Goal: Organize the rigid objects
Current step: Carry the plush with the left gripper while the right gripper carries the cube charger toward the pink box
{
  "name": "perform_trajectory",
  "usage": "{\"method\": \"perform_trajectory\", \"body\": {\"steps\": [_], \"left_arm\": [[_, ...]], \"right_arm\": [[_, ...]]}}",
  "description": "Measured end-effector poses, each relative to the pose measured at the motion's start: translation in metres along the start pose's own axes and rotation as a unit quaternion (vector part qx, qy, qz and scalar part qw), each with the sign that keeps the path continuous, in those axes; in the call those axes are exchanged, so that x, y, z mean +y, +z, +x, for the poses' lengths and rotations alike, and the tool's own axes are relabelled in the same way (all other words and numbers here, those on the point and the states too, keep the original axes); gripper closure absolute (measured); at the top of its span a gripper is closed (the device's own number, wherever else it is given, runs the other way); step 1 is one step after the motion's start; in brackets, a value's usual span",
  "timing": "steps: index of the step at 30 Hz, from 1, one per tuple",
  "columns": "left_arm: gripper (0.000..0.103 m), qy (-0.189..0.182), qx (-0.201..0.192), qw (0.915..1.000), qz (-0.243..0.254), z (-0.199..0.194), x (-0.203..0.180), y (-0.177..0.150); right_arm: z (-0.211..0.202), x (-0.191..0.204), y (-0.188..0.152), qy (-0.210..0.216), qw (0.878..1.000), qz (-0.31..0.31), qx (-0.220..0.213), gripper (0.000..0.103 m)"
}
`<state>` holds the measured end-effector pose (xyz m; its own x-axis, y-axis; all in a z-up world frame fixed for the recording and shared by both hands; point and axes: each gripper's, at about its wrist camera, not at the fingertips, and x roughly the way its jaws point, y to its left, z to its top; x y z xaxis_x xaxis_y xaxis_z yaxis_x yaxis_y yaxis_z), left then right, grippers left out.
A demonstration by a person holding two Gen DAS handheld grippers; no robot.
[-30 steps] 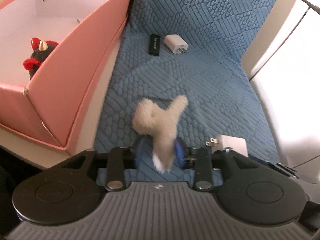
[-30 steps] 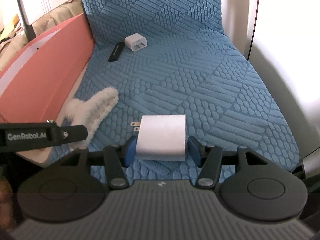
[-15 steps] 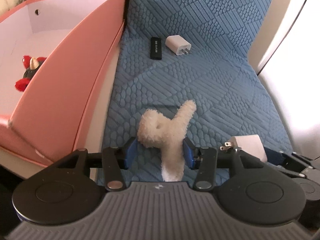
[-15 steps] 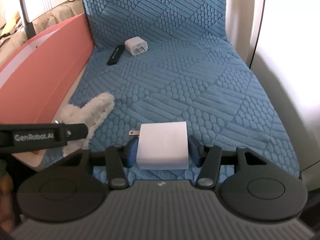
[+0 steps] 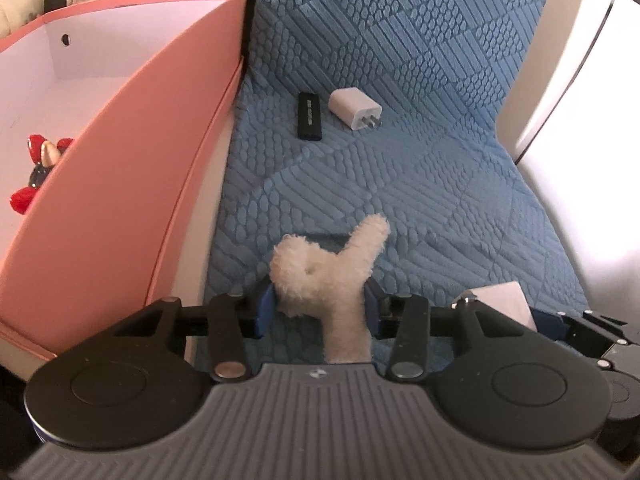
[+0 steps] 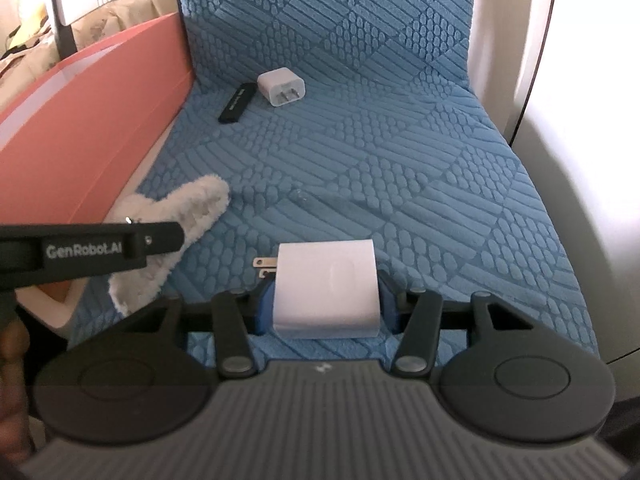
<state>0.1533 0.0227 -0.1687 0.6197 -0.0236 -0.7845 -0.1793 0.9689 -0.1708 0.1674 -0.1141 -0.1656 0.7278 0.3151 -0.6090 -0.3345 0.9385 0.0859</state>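
My left gripper (image 5: 320,308) is shut on a cream plush toy (image 5: 328,276), held over the blue quilted mat (image 5: 440,184) beside the pink box (image 5: 120,184). My right gripper (image 6: 326,304) is shut on a large white plug charger (image 6: 326,288) with its prongs pointing left. The charger also shows in the left wrist view (image 5: 500,302). The plush also shows in the right wrist view (image 6: 180,216). A small white charger (image 5: 354,109) and a black USB stick (image 5: 309,116) lie side by side far up the mat.
The pink box stands open at the left, with a red and black figurine (image 5: 40,168) inside. A white surface (image 5: 592,128) borders the mat on the right. The left gripper's body (image 6: 88,244) crosses the right wrist view at left.
My left gripper's jaws have widened around the plush toy, and both grippers have pulled back and up. The right gripper still holds the large charger.
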Motion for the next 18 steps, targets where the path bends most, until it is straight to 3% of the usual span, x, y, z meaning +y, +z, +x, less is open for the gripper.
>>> {"method": "perform_trajectory", "body": {"steps": [18], "left_arm": [[0.054,-0.025,-0.028,0.9985,-0.040,-0.072,0.012,0.022]], "right_arm": [[-0.044,0.007,0.022,0.005,1.000,0.021,-0.020,0.050]]}}
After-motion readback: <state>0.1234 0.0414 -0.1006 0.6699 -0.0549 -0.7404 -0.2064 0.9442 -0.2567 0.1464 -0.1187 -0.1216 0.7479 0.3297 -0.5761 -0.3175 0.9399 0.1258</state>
